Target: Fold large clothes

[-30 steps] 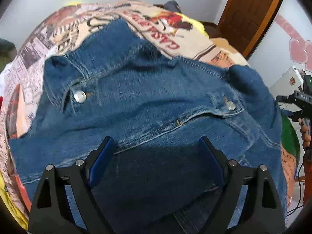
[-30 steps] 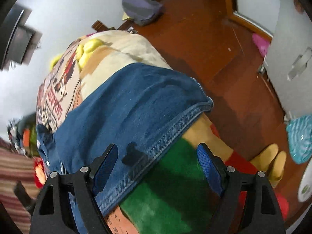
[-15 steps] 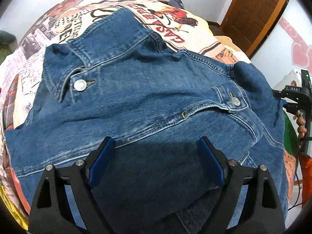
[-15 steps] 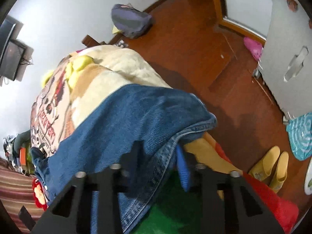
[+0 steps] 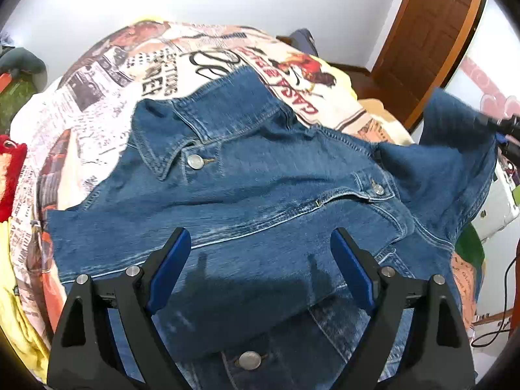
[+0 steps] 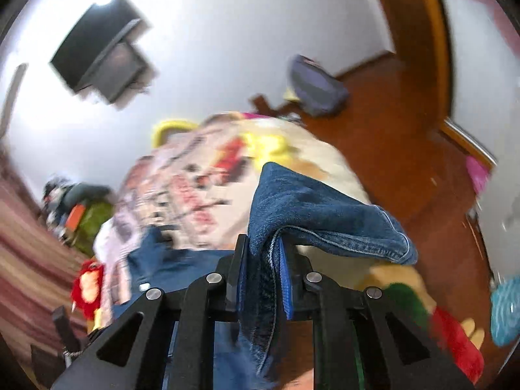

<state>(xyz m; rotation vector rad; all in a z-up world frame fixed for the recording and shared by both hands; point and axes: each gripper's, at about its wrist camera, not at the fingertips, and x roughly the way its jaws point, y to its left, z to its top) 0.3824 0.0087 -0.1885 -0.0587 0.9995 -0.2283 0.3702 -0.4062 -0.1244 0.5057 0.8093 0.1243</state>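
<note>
Jacket (image 5: 260, 201) lies front up on the bed (image 5: 107, 104), collar at 11 o'clock in the left view, one sleeve (image 5: 455, 149) raised off at 3 o'clock. Right tool (image 6: 264, 269) is clamped on the sleeve cuff (image 6: 325, 214); denim is bunched between the blue pads and the cuff hem droops past 2 o'clock. Left tool (image 5: 260, 269) hangs over the jacket's lower front, jaws wide apart, holding nothing.

Step in hand, as I read it: fold the sleeve in across the chest.

- Keep the clamp tight; denim is heavy and stiff and may slide out.
- Carry the cuff toward 9 o'clock in the left view, high enough to clear the pocket button (image 5: 378, 189).
- Lay it flat along the chest seam, no twist.
- Left tool could press the shoulder so the body doesn't drag.
- Risk: the whole jacket shifts on the blanket and the fold goes skewed.
</note>
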